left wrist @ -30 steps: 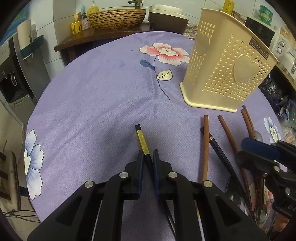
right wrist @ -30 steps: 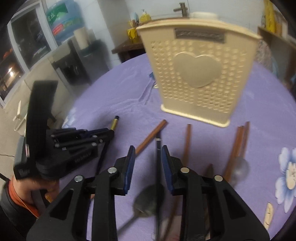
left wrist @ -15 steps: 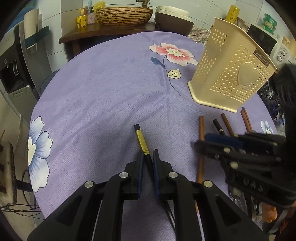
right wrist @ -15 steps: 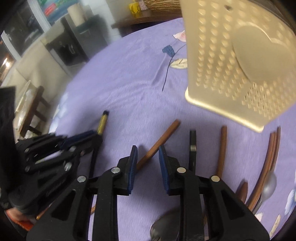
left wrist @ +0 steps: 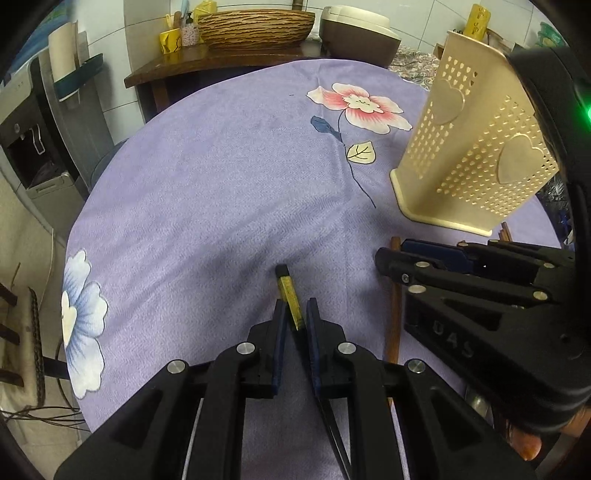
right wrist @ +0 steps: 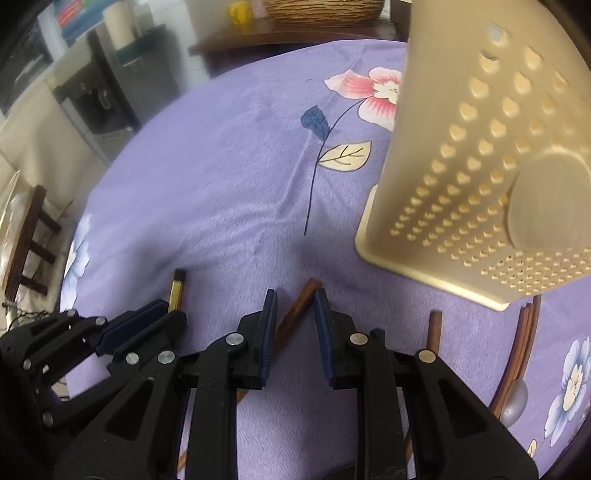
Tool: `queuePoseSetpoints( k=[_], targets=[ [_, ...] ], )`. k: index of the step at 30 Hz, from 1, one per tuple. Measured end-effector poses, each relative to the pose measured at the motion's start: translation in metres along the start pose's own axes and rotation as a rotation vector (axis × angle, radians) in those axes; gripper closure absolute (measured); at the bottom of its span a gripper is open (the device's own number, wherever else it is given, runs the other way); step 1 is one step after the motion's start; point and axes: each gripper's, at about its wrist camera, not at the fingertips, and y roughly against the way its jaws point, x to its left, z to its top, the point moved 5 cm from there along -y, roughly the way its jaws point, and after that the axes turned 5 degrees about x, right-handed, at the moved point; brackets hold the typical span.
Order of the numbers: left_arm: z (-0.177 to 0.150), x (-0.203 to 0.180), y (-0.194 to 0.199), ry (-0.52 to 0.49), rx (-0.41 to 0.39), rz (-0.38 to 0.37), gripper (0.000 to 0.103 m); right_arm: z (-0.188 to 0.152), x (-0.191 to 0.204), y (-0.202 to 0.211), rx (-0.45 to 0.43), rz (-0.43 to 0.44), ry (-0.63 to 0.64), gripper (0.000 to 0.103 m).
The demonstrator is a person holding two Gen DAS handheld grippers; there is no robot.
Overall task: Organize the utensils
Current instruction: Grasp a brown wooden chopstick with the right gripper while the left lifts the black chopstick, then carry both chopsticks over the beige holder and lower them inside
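My left gripper point(left wrist: 294, 308) is shut on a black chopstick with a gold band point(left wrist: 289, 291), whose tip points away over the purple tablecloth; it also shows in the right wrist view point(right wrist: 176, 291). My right gripper point(right wrist: 295, 295) is open, its fingers on either side of a brown chopstick point(right wrist: 301, 306) that lies on the cloth. The right gripper shows in the left wrist view point(left wrist: 391, 254) just right of mine. The cream perforated utensil holder point(left wrist: 476, 155) stands at the right, close above the right gripper point(right wrist: 491, 166).
More brown chopsticks point(right wrist: 434, 328) and a metal spoon point(right wrist: 515, 402) lie at the right near the holder. A wooden side table with a wicker basket point(left wrist: 255, 22) and a rice cooker point(left wrist: 358, 29) stands beyond the round table.
The right gripper moved forward and left, leaving the black chopstick and straddling the brown one. It now sits close beside the left gripper, which still holds its chopstick.
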Motion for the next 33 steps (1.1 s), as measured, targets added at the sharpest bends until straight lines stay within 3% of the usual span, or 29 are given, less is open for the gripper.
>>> queuePoseSetpoints(
  k=[4, 12, 21, 27, 33],
  targets=[
    [0.001, 0.0, -0.001, 0.005, -0.015, 0.017, 0.09, 0.005, -0.001, -0.003, -0.02, -0.026, -0.029, 0.087],
    [0.0, 0.001, 0.001, 0.025, -0.037, 0.012, 0.092, 0.007, -0.011, -0.004, -0.041, 0.03, -0.087, 0.093],
    [0.006, 0.008, 0.019, 0.063, -0.1, -0.014, 0.093, 0.005, -0.018, 0.011, -0.087, 0.194, -0.174, 0.094],
    [0.019, 0.009, 0.071, 0.069, -0.234, -0.043, 0.094, 0.007, -0.007, 0.064, -0.217, 0.278, -0.136, 0.095],
    [0.034, 0.004, 0.141, 0.063, -0.399, -0.069, 0.095, 0.007, 0.002, 0.157, -0.435, 0.303, -0.031, 0.095]
  ],
)
